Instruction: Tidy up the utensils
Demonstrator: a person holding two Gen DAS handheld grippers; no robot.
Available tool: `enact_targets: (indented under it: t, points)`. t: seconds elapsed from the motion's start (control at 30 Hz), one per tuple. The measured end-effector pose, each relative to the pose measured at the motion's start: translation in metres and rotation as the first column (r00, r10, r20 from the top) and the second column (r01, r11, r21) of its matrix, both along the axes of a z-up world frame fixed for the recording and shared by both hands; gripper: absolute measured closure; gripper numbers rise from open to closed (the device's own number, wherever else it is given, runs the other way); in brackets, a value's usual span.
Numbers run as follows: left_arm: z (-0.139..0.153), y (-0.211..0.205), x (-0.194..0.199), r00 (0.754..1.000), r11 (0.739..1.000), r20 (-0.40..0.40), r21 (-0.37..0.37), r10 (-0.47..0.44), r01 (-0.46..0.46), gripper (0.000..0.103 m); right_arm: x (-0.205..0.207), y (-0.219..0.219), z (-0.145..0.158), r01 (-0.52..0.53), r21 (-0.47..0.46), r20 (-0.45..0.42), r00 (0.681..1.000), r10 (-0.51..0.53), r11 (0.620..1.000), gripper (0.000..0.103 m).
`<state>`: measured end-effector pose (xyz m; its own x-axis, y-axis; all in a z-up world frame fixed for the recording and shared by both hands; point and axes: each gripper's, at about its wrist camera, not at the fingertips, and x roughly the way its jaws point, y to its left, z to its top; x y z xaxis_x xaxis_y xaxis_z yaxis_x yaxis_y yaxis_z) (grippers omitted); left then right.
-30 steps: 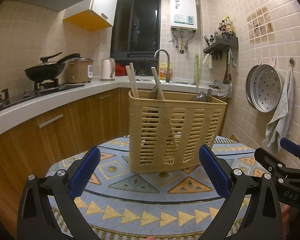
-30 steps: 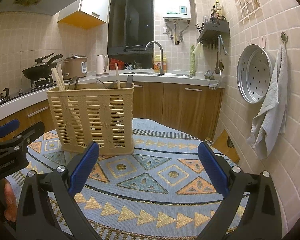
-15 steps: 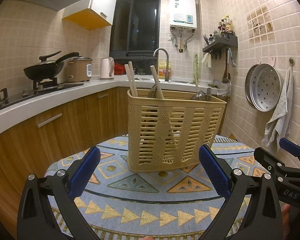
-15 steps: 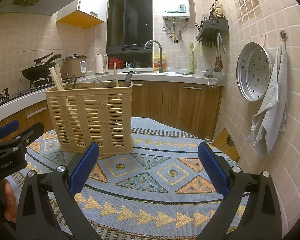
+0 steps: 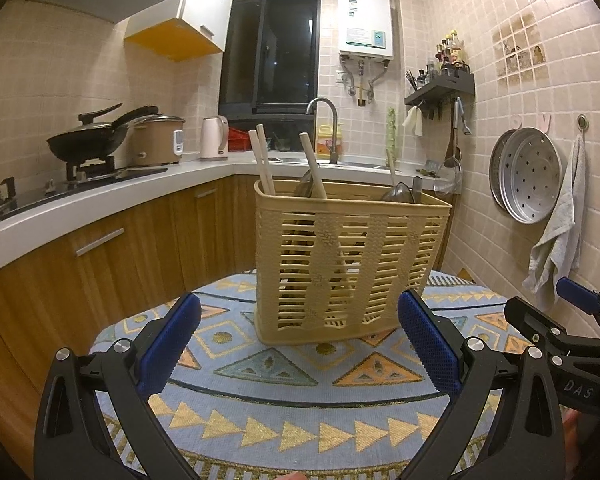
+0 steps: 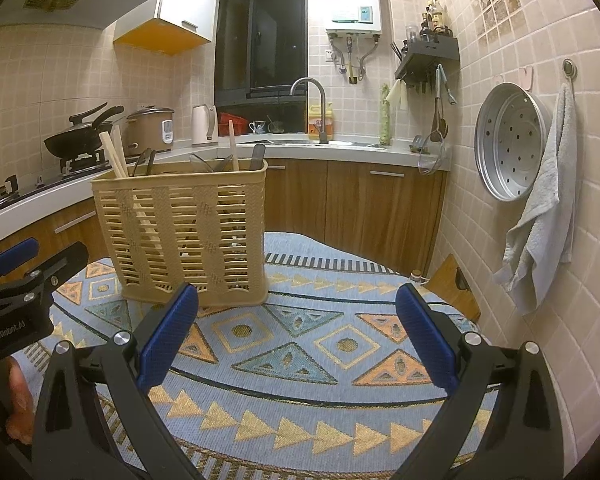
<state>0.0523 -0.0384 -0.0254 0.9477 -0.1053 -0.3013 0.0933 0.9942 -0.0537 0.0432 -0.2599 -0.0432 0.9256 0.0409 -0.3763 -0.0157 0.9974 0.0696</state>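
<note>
The utensil basket [image 5: 350, 268] stands upright on the patterned worktop [image 5: 284, 404], directly ahead of the left claw [image 5: 298, 346], which is nearer. The right claw [image 6: 296, 338] sits right of the basket. Both claws are spread wide, holding nothing.

Left gripper [image 5: 298, 344] level, jaws spread wide, nothing between the blue pads [image 5: 168, 350]. Right gripper [image 6: 296, 340] same: wide apart, empty, pointing forward. Right gripper body shows at 3 o'clock in left wrist view; left one at 9 o'clock in right wrist view.
</note>
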Motion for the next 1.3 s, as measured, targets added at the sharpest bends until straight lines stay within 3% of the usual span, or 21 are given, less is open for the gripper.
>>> enact_targets:
  t: [1.3]
  points:
    - [-0.0006,0.0016,0.005,0.999,0.999,-0.022,0.011,0.05,-0.049,0.008,0.0035,-0.0033,-0.0023,0.003,0.002,-0.019,1.0,-0.003,1.0,0.008]
